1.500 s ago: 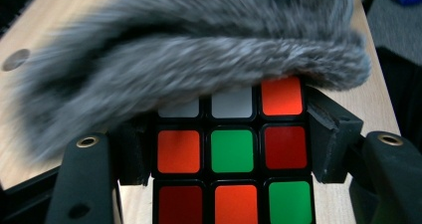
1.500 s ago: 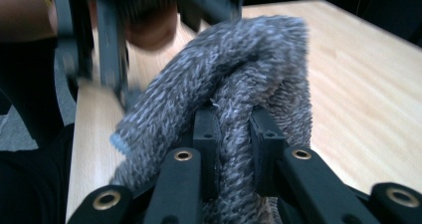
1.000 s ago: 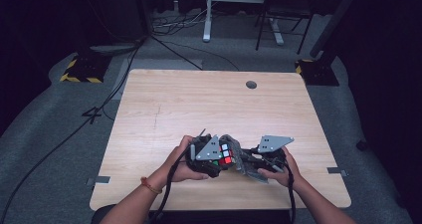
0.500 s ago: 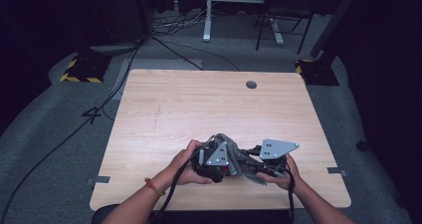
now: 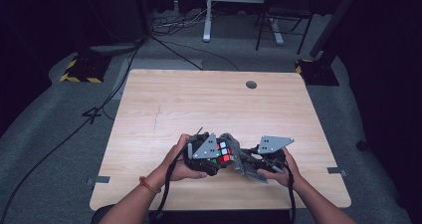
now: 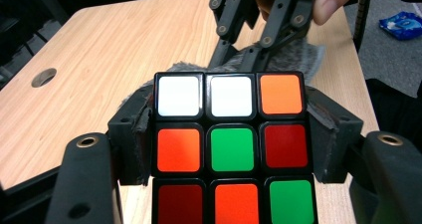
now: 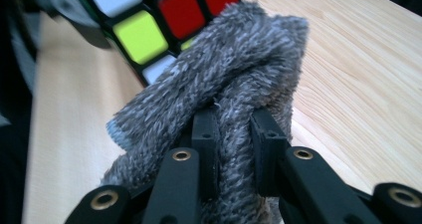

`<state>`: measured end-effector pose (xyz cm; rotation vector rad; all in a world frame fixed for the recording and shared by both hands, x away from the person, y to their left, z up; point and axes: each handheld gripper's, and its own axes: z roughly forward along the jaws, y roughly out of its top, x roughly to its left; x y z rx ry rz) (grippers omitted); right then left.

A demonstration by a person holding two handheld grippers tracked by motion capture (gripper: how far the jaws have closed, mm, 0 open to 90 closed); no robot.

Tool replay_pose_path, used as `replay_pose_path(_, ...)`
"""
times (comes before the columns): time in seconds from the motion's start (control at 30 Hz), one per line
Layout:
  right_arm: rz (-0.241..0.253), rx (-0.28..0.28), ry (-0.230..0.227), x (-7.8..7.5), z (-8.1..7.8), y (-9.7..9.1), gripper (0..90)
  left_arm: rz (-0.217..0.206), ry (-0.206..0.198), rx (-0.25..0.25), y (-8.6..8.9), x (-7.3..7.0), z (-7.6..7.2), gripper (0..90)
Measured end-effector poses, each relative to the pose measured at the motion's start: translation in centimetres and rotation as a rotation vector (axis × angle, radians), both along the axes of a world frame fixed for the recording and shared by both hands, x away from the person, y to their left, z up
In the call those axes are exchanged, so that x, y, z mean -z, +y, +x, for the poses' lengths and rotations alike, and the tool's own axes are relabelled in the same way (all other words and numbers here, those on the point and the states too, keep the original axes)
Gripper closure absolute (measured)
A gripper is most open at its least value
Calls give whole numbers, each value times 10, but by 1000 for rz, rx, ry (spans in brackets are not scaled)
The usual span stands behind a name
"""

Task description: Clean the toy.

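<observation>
Grey fuzzy cloth is pinched in the clenched right gripper and pressed against the black-framed puzzle cube with coloured stickers, which the left gripper grasps by its sides just above the near edge of the light wooden table. The cloth hides the cube's far face, and its bottom row is cut off. Compared with half a second ago, the cube's stickers seem turned upward again in the high view, though they are small there.

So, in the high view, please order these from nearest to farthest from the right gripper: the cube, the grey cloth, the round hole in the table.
From the right gripper:
1. Grey cloth, clamped in its jaws.
2. Cube, just left, in the left gripper.
3. Round hole, near the table's far edge.
</observation>
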<state>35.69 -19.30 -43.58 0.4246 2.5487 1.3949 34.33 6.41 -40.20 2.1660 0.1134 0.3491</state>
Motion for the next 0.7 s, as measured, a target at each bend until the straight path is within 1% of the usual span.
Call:
replay_pose_path(0.03, 8, -5, 7, 0, -1, 0, 766, 1, -2, 3, 0, 0, 0, 333)
replay_pose_path(0.1, 16, -11, 10, 0, -2, 1, 768, -4, 7, 2, 0, 1, 1, 332)
replay_pose_path(0.13, 18, -11, 8, -1, -3, 1, 769, 12, 7, 0, -1, 3, 1, 331)
replay_pose_path(0.23, 72, -31, 10, -6, -5, 1, 770, 80, -7, -9, -8, 11, 2, 331)
replay_pose_path(0.27, 78, -40, 0, -10, -8, 3, 770, 107, -15, -6, -12, 14, 0, 331)
replay_pose_path(0.3, 64, -49, -25, -13, -12, 6, 770, 124, -27, -3, -14, 15, -1, 331)
replay_pose_path(0.33, 42, -48, -51, -15, -16, 8, 770, 130, -25, -4, -16, 15, -1, 331)
replay_pose_path(0.37, 30, -46, -67, -16, -18, 9, 770, 128, -18, -4, -16, 16, 0, 330)
replay_pose_path(0.4, 30, -44, -70, -16, -18, 8, 770, 120, -3, 0, -16, 17, 1, 330)
replay_pose_path(0.43, 35, -43, -68, -17, -18, 8, 771, 120, 3, 1, -17, 17, 2, 330)
replay_pose_path(0.53, 35, -42, -76, -18, -20, 11, 772, 149, 5, -1, -22, 20, 1, 330)
replay_pose_path(0.6, 23, -54, -90, -20, -21, 13, 771, 164, -3, 4, -24, 23, 1, 331)
replay_pose_path(0.67, 24, -58, -94, -20, -20, 13, 771, 165, -8, 5, -24, 22, 0, 332)
replay_pose_path(0.7, 24, -53, -97, -20, -20, 13, 771, 152, -6, 2, -22, 21, 0, 333)
